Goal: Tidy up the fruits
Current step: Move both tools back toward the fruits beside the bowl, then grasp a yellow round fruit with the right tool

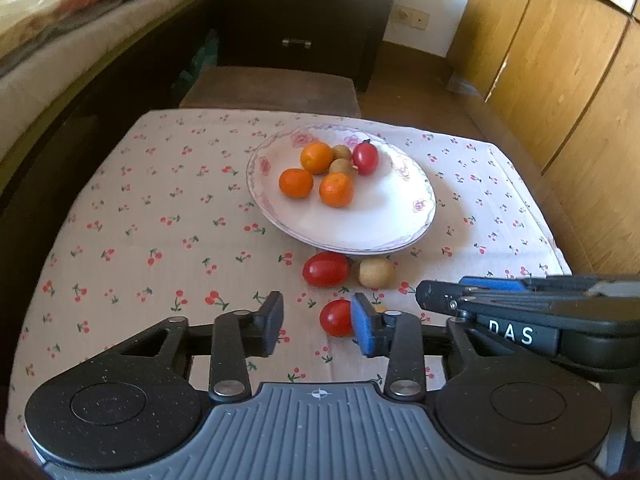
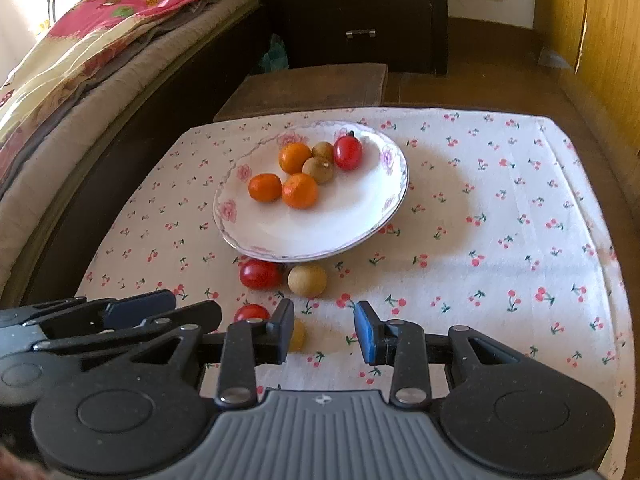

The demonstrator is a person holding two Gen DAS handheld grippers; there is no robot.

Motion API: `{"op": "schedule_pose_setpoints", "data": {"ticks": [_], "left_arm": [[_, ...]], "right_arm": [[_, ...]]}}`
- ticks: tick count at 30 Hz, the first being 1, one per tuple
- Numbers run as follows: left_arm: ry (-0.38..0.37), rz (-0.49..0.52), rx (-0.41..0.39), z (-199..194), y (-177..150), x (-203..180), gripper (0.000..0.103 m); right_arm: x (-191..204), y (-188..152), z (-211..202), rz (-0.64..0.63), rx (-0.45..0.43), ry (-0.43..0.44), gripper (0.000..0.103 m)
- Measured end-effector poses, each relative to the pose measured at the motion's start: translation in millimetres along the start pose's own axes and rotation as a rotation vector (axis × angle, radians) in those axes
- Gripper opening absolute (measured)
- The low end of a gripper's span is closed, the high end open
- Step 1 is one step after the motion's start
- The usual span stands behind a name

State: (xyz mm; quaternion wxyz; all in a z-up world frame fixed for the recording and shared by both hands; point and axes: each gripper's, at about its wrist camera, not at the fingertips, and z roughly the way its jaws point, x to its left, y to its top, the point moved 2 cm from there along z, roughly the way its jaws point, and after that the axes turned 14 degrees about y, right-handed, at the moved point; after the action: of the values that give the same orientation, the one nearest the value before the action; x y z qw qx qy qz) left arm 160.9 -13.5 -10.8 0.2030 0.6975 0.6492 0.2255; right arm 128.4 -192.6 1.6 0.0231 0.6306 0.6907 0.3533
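Left wrist: cherry tomato point(image 1: 335, 318) beside left gripper point(image 1: 318, 328) right pad

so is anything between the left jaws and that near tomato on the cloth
Nothing visible blocks it. The near tomato lies on the cloth, already just inside the left gripper, against its right pad, the jaws open. The other tomato and the tan fruit lie farther off, by the plate.

Cherry-print tablecloth point(image 2: 500, 216) under a floral plate point(image 2: 256, 228), two loose tomatoes point(image 2: 260, 274), one longan point(image 2: 307, 280).
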Motion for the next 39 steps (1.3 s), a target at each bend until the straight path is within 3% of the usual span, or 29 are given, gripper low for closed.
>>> {"op": "schedule_pose_setpoints", "data": {"ticks": [28, 39], "left_arm": [[0.019, -0.084, 0.021, 5, 4, 27, 0.054], [0.021, -0.102, 0.024, 6, 5, 32, 0.055]], "right_arm": [[16, -5, 42, -0.049, 0.111, 0.032, 0.036], [13, -3, 45, -0.044, 0.105, 0.041, 0.035]]}}
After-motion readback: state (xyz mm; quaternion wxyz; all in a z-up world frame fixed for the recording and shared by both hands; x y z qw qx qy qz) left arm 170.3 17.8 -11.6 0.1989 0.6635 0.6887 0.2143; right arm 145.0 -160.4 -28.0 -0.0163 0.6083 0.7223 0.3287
